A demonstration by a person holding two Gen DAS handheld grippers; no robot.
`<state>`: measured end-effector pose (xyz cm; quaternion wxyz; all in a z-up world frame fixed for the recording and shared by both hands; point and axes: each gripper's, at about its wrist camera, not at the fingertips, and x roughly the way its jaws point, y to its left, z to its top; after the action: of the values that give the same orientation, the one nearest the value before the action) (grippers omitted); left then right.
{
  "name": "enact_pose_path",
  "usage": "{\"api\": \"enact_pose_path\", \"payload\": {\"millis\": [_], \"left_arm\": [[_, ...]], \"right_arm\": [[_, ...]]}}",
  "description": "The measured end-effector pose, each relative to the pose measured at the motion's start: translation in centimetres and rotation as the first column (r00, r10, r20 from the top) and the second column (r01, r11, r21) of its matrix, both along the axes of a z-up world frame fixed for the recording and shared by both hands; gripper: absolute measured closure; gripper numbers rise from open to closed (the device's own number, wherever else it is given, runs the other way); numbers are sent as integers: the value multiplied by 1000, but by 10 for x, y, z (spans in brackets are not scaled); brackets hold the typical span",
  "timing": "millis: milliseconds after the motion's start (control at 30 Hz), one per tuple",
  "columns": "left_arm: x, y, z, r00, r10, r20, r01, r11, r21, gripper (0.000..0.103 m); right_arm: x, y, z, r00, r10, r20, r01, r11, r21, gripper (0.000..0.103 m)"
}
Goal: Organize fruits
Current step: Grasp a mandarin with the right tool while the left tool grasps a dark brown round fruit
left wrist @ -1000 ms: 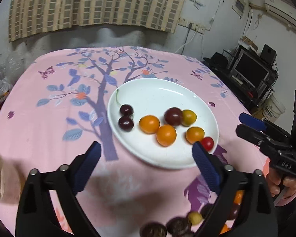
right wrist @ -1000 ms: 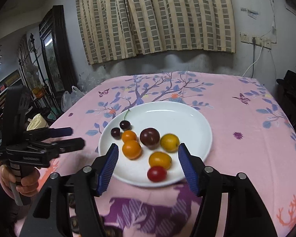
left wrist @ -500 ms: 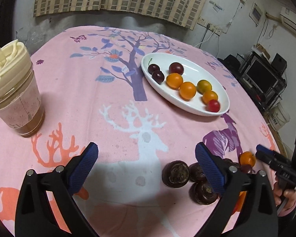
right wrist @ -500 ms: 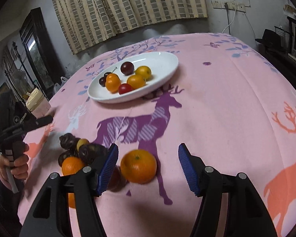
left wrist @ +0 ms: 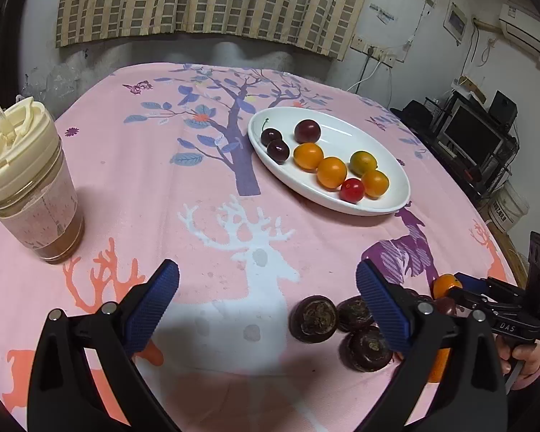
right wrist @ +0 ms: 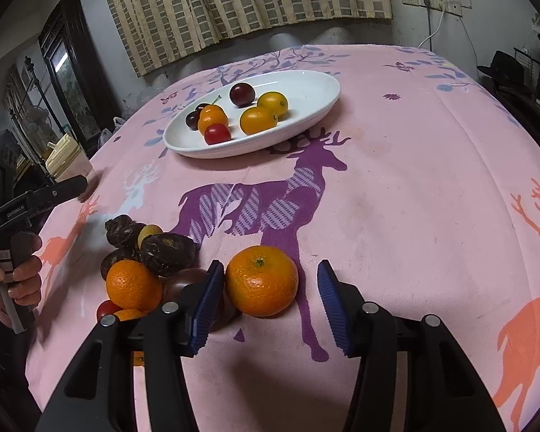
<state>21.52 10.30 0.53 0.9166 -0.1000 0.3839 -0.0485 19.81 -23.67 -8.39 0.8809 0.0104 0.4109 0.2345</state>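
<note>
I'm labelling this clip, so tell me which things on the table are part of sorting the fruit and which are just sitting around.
Part of the job:
- white plate with small fruits
- mandarin between the open right gripper fingers
- loose fruit pile

Just lying about:
- lidded drink cup
- monitor
- bucket

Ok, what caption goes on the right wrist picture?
Open right gripper around a mandarin, white plate of small fruits beyond.

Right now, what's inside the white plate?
The plate holds eight small fruits: two dark cherries, a purple plum, four orange-yellow tomatoes and a red one. Nothing shows what is under them.
</note>
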Motion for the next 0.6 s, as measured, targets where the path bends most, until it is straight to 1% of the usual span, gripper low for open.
{"api": "enact_pose_path", "payload": {"millis": [133, 200, 267, 400, 467, 500, 533, 567, 600], "left_arm": [[0, -1, 0, 1000, -7, 0, 7, 1000, -5, 6], [0, -2, 1, 1000, -13, -3, 13, 1000, -6, 6], [-1, -3, 2, 1000, -18, 1, 18, 1000, -8, 6], [-4, -8, 6, 999, -44, 16, 44, 999, 15, 6], [-6, -15, 7, 994, -109, 9, 109, 994, 4, 6], [-8, -21, 7, 987, -163, 2, 163, 987, -3, 6], [-11, -30, 8, 973, -231, -2, 231, 973, 1, 6], [-15, -39, 9, 958, -286, -1, 286, 958, 23, 6], [-21, -49, 9, 941, -339, 3, 338, 939, 71, 6]], "right_arm": [[1, 4, -4, 1000, 21, -23, -22, 1000, -9, 51], [1, 7, -7, 999, 23, -28, -24, 999, -26, 56], [2, 7, -6, 999, 30, -30, -31, 999, -16, 59], [3, 4, -5, 999, 16, -29, -16, 1000, -1, 60], [4, -1, -4, 1000, -8, -25, 8, 1000, 2, 60], [5, -3, -4, 999, -16, -27, 16, 1000, 7, 60], [6, -5, -4, 999, -23, -30, 23, 1000, 12, 60], [6, -6, -4, 999, -29, -32, 30, 999, 16, 60], [7, -7, -4, 999, -32, -32, 33, 999, 18, 60]]}}
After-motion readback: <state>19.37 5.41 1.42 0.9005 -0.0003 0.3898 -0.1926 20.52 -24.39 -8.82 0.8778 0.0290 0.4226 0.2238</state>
